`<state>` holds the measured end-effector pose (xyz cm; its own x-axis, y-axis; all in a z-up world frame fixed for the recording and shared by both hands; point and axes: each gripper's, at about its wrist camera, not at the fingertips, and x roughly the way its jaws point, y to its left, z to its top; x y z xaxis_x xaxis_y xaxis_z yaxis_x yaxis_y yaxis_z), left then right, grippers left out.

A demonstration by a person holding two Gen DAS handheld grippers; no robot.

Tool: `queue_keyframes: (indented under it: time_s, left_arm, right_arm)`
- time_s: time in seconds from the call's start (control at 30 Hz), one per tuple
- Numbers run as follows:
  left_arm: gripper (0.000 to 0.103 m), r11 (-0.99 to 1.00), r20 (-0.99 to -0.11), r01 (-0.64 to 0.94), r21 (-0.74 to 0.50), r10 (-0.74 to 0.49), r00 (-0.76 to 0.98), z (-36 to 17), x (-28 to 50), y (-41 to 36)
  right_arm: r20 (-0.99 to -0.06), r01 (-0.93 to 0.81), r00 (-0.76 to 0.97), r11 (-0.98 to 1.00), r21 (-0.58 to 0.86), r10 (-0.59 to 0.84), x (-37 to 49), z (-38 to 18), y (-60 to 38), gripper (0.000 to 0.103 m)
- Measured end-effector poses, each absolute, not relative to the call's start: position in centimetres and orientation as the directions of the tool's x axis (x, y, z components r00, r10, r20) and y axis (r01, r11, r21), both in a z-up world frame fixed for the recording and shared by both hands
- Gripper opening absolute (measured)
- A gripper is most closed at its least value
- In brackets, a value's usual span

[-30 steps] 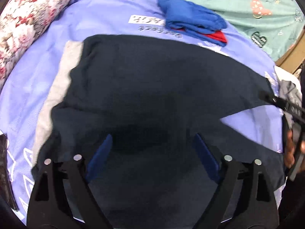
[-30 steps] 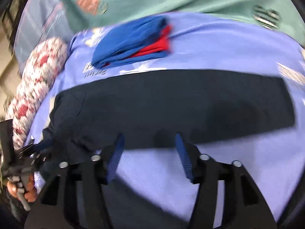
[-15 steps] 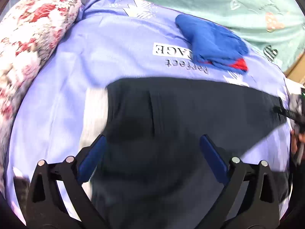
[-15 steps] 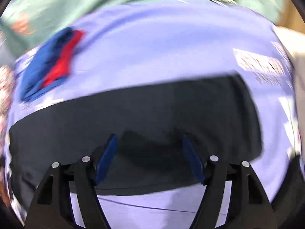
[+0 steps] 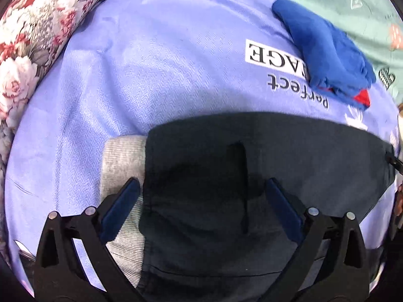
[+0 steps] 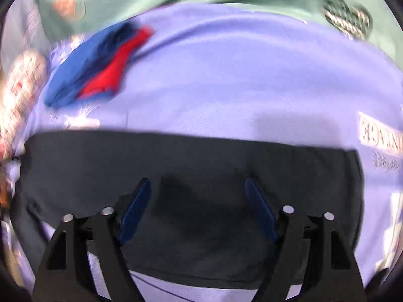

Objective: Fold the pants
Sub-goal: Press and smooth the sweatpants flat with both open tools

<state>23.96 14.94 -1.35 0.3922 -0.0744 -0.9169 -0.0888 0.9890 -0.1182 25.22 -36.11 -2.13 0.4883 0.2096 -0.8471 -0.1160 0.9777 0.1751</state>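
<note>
Now, at that moment I had both sets of tongs spread wide and gripping nothing: the left tongs [image 5: 201,206] hung over the waist end of the dark pants [image 5: 252,176], its left finger over the grey waistband [image 5: 121,161], and the right tongs [image 6: 199,201] hung over the leg end. The pants lay flat as one long strip across the near part of the bed, on the lilac sheet [image 5: 151,63], seemingly already halved lengthwise. A folded blue-and-red garment [image 5: 325,50] sat toward the far edge, clear of the pants, and a floral pillow [image 5: 30,37] lay along the left edge. My worry was the layering: if either pair pinched only the top layer, the legs would slide apart as I lifted. Uneven lifting between the two ends could also drag the strip askew, and the right view was blurred, so my aim there was uncertain.
</note>
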Motion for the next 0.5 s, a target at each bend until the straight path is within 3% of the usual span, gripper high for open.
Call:
queue_keyframes:
  time_s: [0.07,0.13,0.17,0.3,0.5]
  left_arm:
    - [0.101,0.989,-0.917,-0.103,-0.110,-0.061,0.394,-0.8,23.7,14.6]
    - [0.101,0.990,-0.910,-0.090,-0.106,-0.060,0.410,0.1,23.4,13.5]
    - [0.101,0.992,-0.904,-0.079,-0.102,-0.060,0.424,0.7,23.3,12.9]
    - [0.101,0.992,-0.889,0.028,-0.126,-0.125,0.440,2.3,24.0,7.9]
    - [0.101,0.994,-0.921,0.108,-0.017,-0.057,0.385,-0.1,27.7,1.4]
  right_arm:
    - [-0.867,0.073,0.497,0.995,0.067,0.022,25.8,-1.9,-39.4,0.078]
    - [-0.842,0.134,0.533,0.975,0.177,0.079,25.5,-1.2,-41.0,0.078]
    - [-0.825,0.103,0.545,0.965,0.241,0.148,25.3,-0.8,-40.6,0.078]
    - [-0.813,-0.140,0.491,0.950,0.279,0.311,25.1,0.1,-32.1,0.077]
    - [-0.786,-0.432,0.299,0.811,0.395,0.541,25.0,-0.5,-17.3,0.077]
